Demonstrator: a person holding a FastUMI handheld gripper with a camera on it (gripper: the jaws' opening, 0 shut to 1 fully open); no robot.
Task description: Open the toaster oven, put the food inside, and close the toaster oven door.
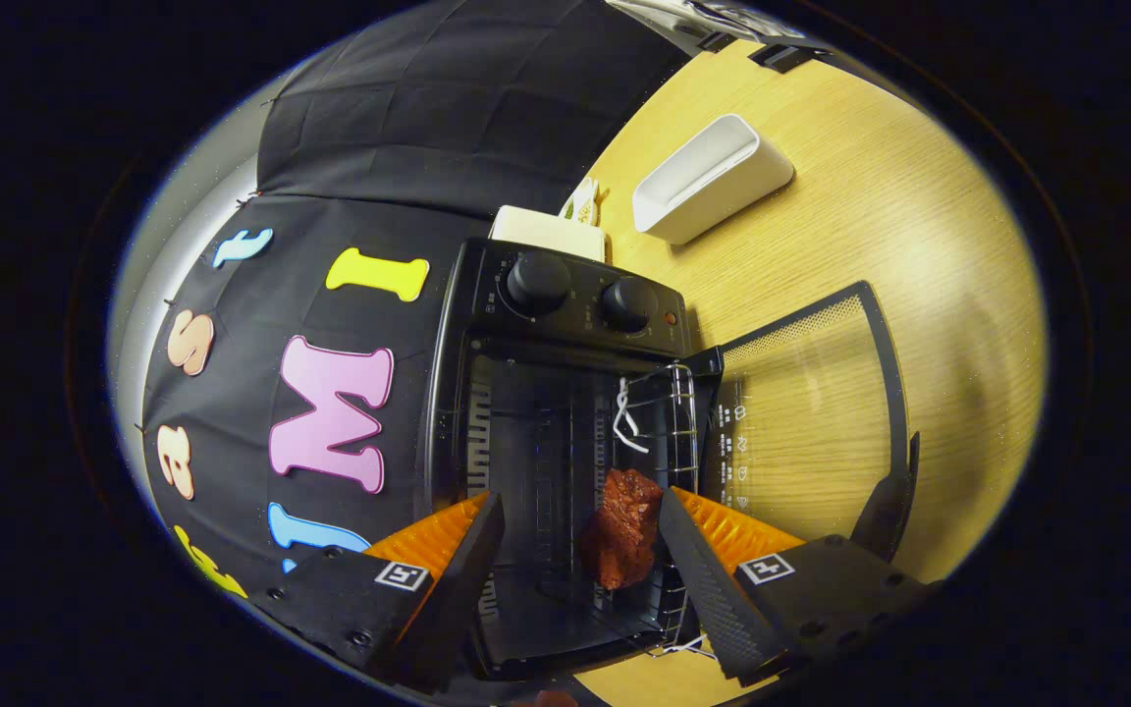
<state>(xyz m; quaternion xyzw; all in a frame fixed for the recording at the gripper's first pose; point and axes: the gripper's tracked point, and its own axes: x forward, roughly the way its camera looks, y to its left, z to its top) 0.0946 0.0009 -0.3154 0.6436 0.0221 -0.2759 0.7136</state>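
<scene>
Tool (580, 550) is spread wide open, meat chunk (621, 528) sitting on the oven rack (669, 412) just ahead between the fingers, nearer the right one, door (811, 412) down.

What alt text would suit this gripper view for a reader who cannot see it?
An open gripper faces a black toaster oven whose glass door is open; a reddish-brown piece of food lies on the wire rack inside, between the fingers. A white box sits beyond on the wooden table.
</scene>
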